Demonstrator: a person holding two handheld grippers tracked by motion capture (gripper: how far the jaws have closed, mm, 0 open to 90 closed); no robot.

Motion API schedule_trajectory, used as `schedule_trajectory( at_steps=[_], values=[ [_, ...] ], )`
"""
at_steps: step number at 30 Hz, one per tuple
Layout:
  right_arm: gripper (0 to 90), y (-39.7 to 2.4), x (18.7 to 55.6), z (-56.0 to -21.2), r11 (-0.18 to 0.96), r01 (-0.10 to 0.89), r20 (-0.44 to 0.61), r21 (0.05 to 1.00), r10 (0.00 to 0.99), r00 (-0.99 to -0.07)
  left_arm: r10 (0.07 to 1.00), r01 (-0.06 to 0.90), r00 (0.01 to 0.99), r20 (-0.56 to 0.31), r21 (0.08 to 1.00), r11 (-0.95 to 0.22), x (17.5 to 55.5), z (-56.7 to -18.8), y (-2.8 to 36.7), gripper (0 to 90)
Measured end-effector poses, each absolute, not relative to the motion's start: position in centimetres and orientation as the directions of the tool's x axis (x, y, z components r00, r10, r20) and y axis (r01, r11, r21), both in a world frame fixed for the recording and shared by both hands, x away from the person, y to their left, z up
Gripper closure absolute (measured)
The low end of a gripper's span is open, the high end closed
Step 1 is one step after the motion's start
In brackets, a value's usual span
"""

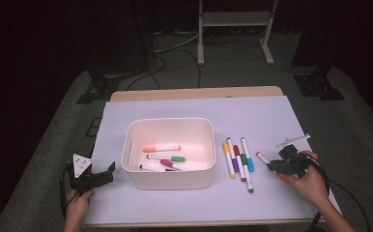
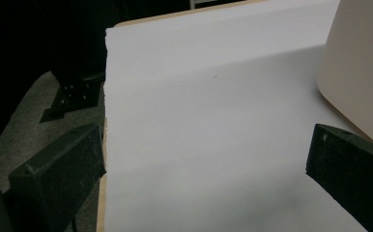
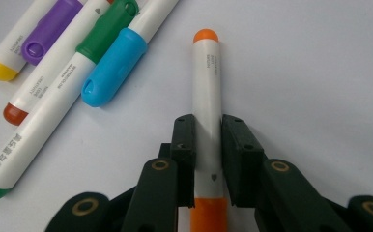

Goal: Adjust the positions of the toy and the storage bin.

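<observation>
Close up in the right gripper view, the right gripper [image 3: 208,140] has its two black jaws pressed against the white barrel of an orange marker [image 3: 207,92], which lies on the white sheet [image 3: 310,72] with its orange cap toward the camera. Printing on the barrels of the neighbouring markers is legible here: a blue-capped marker [image 3: 114,67], a green-capped one [image 3: 59,96] and a purple-capped one [image 3: 54,24] lie side by side just beside it.

The high view places that grip near the desk's right edge, toward its near corner, with the person's hand [image 1: 310,181] around the tool. The left gripper [image 1: 97,176] sits by the near left corner; in the left gripper view its jaws stand wide apart with nothing between them, and the wall of the cream bin [image 2: 363,72] rises just beyond.

From above, the bin [image 1: 167,181] sits mid-desk with several markers inside. The desk's wooden far edge [image 1: 194,93] shows past the sheet, then grey floor [image 1: 233,72], cables and a white metal frame [image 1: 233,19] in a dark room.
</observation>
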State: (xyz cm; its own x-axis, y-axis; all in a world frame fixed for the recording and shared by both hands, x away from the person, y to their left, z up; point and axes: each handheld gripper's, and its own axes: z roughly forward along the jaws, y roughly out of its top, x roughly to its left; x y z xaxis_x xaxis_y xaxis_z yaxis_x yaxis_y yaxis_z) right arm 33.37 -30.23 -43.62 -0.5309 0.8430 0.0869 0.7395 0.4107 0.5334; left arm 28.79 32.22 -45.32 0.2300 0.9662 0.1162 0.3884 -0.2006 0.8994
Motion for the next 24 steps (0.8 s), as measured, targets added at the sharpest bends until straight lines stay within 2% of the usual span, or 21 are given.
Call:
schedule_trajectory(
  at_steps=[6, 14, 24],
  values=[
    [75.6, -30.0, 33.1, -42.8, 0.397, 0.736, 0.151, 0.548, 0.818, -0.554, 0.966, 0.390, 0.230, 0.117, 0.899, -0.201, 28.8, -45.3, 32.2, 0.0],
    [75.6, -28.5, 32.7, -39.3, 0.386, 0.696, 0.237, 0.606, 0.747, -0.621, 0.966, 0.390, 0.231, 0.116, 0.898, -0.201, 28.8, -45.3, 32.2, 0.0],
    [75.6, -25.0, 32.3, -34.3, 0.427, 0.606, 0.245, 0.671, 0.644, -0.725, 0.966, 0.389, 0.231, 0.116, 0.899, -0.201, 28.8, -45.3, 32.2, 0.0]
  ],
)
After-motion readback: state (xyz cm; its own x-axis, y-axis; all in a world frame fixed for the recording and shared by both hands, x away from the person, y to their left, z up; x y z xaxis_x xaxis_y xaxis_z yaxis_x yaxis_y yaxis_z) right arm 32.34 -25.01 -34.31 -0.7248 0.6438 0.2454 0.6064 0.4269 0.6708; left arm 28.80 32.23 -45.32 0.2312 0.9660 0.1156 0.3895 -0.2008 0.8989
